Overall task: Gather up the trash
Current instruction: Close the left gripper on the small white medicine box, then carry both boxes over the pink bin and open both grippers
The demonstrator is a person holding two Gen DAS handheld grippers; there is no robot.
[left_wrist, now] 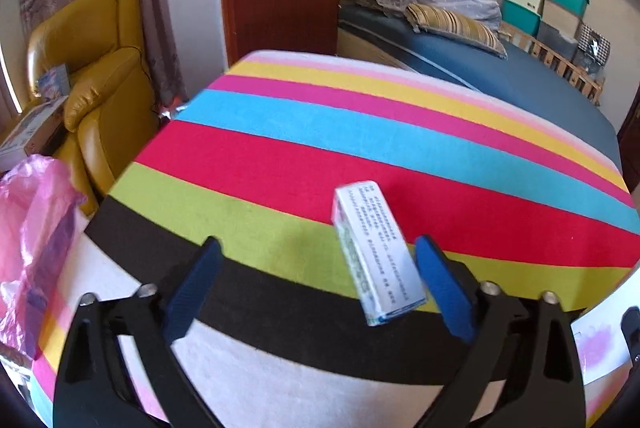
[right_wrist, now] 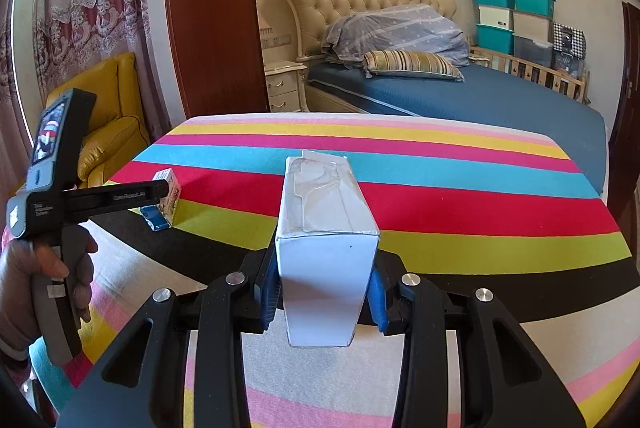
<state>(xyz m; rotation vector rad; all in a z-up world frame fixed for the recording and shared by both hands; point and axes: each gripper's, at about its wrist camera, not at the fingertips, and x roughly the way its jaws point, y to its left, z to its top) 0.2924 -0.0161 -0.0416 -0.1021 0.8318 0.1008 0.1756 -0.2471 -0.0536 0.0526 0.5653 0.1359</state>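
My left gripper [left_wrist: 318, 274] is matt black plastic with ridged blue rubbery pads [left_wrist: 442, 286] and shiny round metal bolts. At its two o'clock stands a small white cardboard carton [left_wrist: 376, 252], smooth and slightly glossy, with fine print. Under it lies a striped, fuzzy, towel-like cloth [left_wrist: 360, 156], matt throughout. At nine o'clock, a thin pink plastic bag [left_wrist: 36, 228], crinkled and translucent. My right gripper [right_wrist: 324, 288], of the same black plastic, grips a plain white cardboard box [right_wrist: 328, 268] with a clear glossy plastic window. A yellow leather-look armchair [right_wrist: 112, 132] gleams at ten o'clock.
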